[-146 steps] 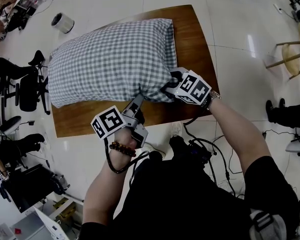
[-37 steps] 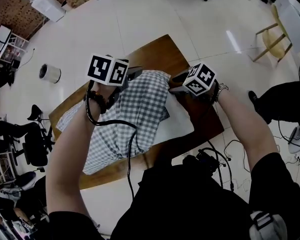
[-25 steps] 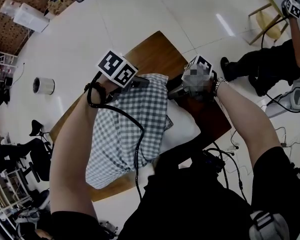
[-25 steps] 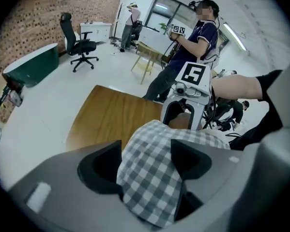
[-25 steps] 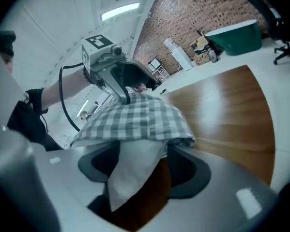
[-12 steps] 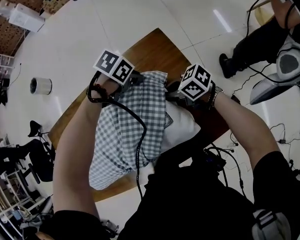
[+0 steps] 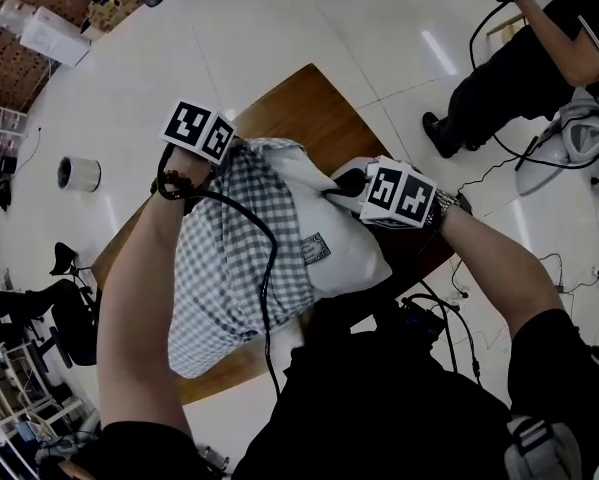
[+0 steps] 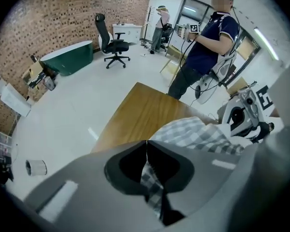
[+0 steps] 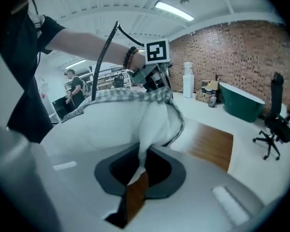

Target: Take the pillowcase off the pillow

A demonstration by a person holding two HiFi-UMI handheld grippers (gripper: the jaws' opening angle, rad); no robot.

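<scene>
**Pillowcase (image 7: 229,258) half off, pulled two ways**

On the table (image 7: 299,103), the left gripper (image 8: 147,166) is pinching the checked hem tight at eleven o'clock. The right gripper (image 9: 141,167) is closing on the white pillow (image 7: 344,238) at two o'clock (likely anchoring it).

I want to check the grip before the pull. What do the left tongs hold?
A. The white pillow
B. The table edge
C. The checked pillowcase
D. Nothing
C: in the left gripper view the left tongs are shut on a fold of the checked pillowcase.
</scene>
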